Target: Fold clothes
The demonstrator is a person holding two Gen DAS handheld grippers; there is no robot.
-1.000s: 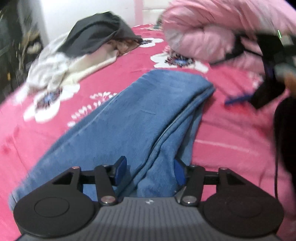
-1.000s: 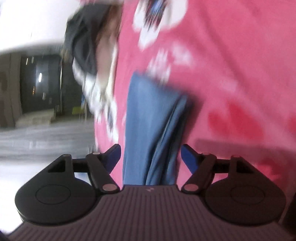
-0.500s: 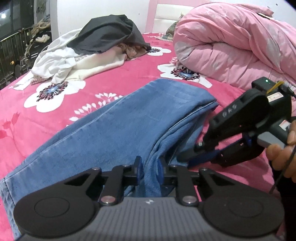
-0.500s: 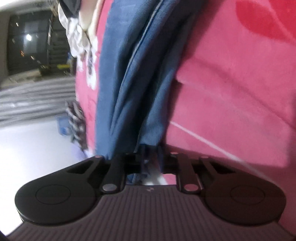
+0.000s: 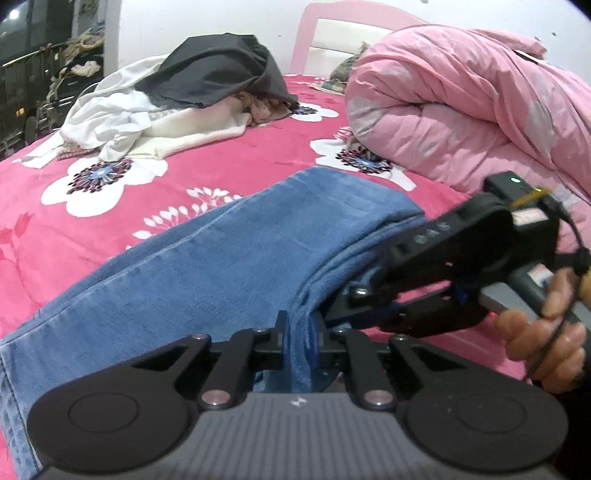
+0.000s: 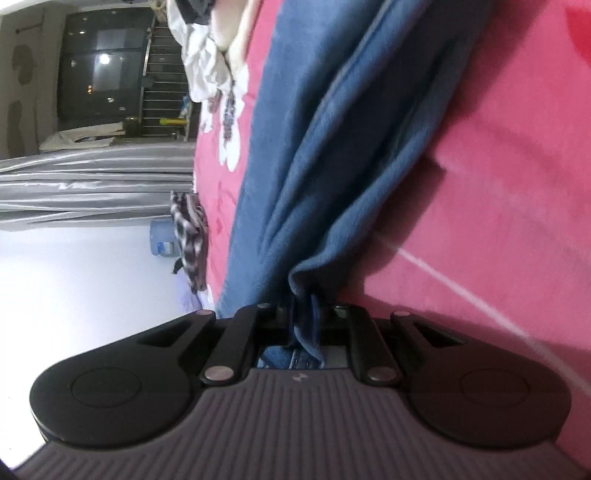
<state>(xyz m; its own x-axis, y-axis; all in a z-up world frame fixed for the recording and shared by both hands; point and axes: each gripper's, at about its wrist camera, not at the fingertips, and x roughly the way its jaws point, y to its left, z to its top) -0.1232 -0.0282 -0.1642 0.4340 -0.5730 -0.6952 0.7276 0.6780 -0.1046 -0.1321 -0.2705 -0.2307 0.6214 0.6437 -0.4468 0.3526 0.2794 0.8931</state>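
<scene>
A pair of blue jeans (image 5: 207, 273) lies folded lengthwise across the pink flowered bedspread (image 5: 66, 229), running from lower left to upper middle. My left gripper (image 5: 297, 338) is shut on a raised fold at the near edge of the jeans. In the left wrist view the right gripper (image 5: 354, 306) comes in from the right, held by a hand (image 5: 546, 332), and pinches the same edge just beside mine. In the right wrist view, turned sideways, the right gripper (image 6: 303, 310) is shut on a bunched ridge of the jeans (image 6: 332, 122).
A heap of clothes (image 5: 177, 99), dark grey on white and cream, sits at the back left of the bed. A rolled pink quilt (image 5: 461, 107) fills the back right by the pink headboard (image 5: 332, 33). The bed's left edge drops to the floor (image 6: 92, 266).
Both grippers were open around the jeans' edge a second ago; both have since shut on it. The right gripper has moved in close beside my left one.
</scene>
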